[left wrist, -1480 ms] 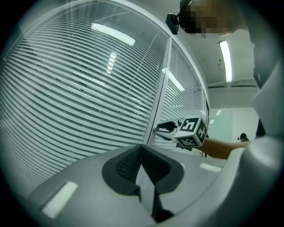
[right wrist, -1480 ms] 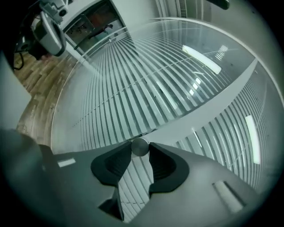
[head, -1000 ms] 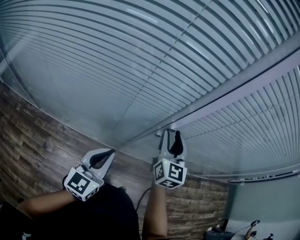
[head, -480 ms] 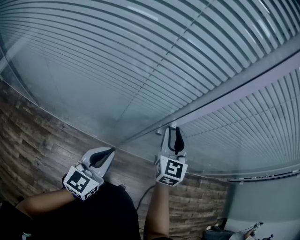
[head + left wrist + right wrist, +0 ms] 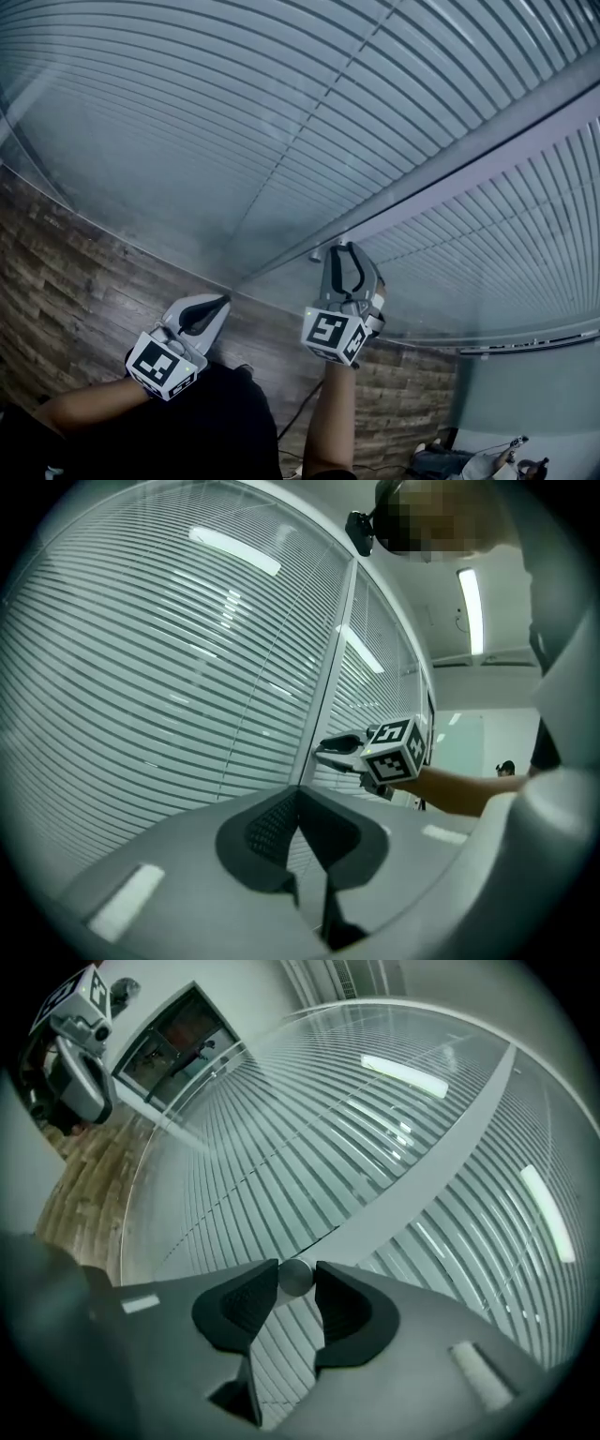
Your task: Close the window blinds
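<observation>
Gripping a knob (image 5: 296,1275) by the blinds (image 5: 187,112), the right gripper (image 5: 297,1282) is clamped; the left gripper (image 5: 300,794) is shut, empty.

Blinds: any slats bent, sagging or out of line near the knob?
Nothing stands out. The slats run even and parallel on both sides of the frame. The right claw sits squarely on the round knob.

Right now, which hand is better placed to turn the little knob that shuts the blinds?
Right. Its hand-held gripper has its jaws clamped on the round knob on the window frame. The left hand-held gripper hangs lower, shut and empty, clear of the frame.
</observation>
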Action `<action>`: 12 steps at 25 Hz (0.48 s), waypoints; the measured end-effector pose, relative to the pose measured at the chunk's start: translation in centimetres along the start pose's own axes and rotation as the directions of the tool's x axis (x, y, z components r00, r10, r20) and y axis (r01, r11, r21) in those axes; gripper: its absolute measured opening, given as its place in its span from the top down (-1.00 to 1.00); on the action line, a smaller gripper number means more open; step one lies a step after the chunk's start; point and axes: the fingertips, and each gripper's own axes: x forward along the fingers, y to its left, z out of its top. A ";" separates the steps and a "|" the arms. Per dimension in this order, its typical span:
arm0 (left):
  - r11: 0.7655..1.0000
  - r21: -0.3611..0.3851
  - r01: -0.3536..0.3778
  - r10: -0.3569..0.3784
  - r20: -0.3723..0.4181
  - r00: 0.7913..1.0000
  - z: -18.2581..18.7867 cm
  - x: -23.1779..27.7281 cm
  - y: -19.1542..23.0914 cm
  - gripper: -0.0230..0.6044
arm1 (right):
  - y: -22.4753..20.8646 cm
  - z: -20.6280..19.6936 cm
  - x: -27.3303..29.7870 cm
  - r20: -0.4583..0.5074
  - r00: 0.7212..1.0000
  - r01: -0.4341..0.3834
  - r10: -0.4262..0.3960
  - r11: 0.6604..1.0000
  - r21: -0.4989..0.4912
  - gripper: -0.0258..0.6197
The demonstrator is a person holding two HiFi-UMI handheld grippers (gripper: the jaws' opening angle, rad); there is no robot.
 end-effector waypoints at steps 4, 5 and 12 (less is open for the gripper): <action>1.000 -0.008 -0.005 0.005 0.012 1.000 0.0 -1.4 -0.6 0.92 | -0.5 0.4 -1.8 0.081 0.996 -0.001 -0.023 0.961 0.276 0.54; 1.000 -0.010 -0.006 0.006 0.011 1.000 -0.1 -1.6 -0.8 0.92 | -0.9 0.5 -2.5 0.113 0.993 -0.005 -0.042 0.922 0.386 0.55; 0.997 -0.074 0.020 -0.022 -0.028 0.999 -2.0 -1.4 -3.4 0.92 | 0.2 -2.4 -8.3 0.178 0.979 -0.080 -0.097 0.622 0.779 0.81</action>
